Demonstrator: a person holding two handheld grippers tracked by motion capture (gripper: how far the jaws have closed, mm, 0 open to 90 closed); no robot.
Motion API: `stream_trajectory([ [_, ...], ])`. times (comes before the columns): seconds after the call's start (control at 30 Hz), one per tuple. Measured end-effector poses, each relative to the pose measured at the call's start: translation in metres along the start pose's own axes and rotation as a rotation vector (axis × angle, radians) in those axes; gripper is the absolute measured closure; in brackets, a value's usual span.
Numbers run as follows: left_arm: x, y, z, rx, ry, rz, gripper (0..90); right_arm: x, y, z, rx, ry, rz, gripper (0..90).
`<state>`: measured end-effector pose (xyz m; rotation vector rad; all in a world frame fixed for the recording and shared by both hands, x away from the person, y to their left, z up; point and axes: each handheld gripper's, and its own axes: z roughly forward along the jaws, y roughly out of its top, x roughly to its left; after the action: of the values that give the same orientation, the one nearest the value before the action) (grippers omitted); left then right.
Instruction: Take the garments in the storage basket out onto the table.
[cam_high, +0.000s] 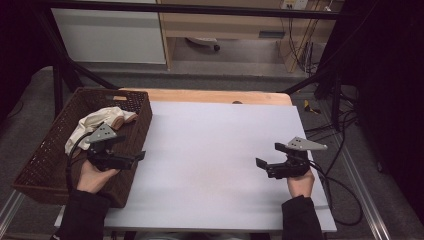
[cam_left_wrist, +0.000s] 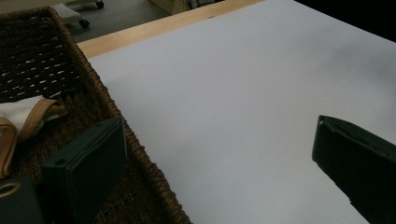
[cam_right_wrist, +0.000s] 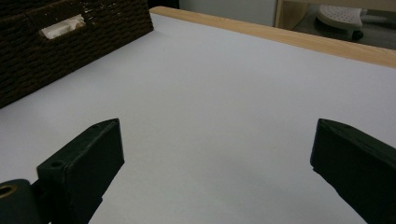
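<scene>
A dark brown wicker basket (cam_high: 35, 165) stands at the table's left edge. A white and tan cloth (cam_high: 102, 120) lies bunched in its far half. My left gripper (cam_high: 139, 157) hovers over the basket's right rim, jaws wide apart with nothing between them. In the left gripper view, one jaw hangs over the basket's inside and the other over the white sheet, with the basket rim (cam_left_wrist: 116, 112) between and the cloth (cam_left_wrist: 25, 112) at the left. My right gripper (cam_high: 269, 155) is open and empty, low over the sheet at the right, pointing left toward the basket (cam_right_wrist: 70, 46).
A white sheet (cam_high: 215, 150) covers the table, with a bare wooden strip (cam_high: 210, 96) along the far edge. Black frame bars and cables stand around the table. The cloth (cam_right_wrist: 63, 25) shows white through the basket's handle hole in the right gripper view.
</scene>
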<state>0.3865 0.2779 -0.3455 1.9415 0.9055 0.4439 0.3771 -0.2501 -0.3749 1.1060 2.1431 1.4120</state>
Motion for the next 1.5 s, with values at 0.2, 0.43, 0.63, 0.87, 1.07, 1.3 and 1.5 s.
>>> stream_trajectory([
  [0.2, 0.000, 0.001, -0.001, 0.002, 0.001, 0.001, 3.2, 0.001, -0.001, 0.002, 0.011, 0.001, -0.001, 3.2],
  [0.43, 0.000, 0.002, -0.004, -0.002, 0.003, 0.004, 3.2, 0.002, -0.002, 0.005, 0.025, 0.004, -0.004, 3.2],
  [0.63, 0.003, 0.003, -0.009, -0.002, 0.016, 0.006, 3.2, 0.003, -0.003, 0.008, 0.039, 0.000, -0.013, 3.2],
  [0.87, 0.008, 0.002, -0.015, -0.003, 0.029, -0.005, 3.2, 0.003, -0.003, 0.008, 0.042, -0.003, -0.013, 3.2],
  [1.07, 0.013, 0.001, -0.020, -0.001, 0.044, -0.012, 3.2, 0.003, -0.004, 0.010, 0.049, -0.002, -0.012, 3.2],
  [1.3, 0.020, -0.002, -0.024, 0.015, 0.065, -0.022, 3.2, 0.003, -0.004, 0.010, 0.053, 0.001, -0.013, 3.2],
  [1.5, 0.025, -0.003, -0.027, 0.028, 0.079, -0.032, 3.2, 0.003, -0.004, 0.010, 0.052, -0.003, -0.011, 3.2],
])
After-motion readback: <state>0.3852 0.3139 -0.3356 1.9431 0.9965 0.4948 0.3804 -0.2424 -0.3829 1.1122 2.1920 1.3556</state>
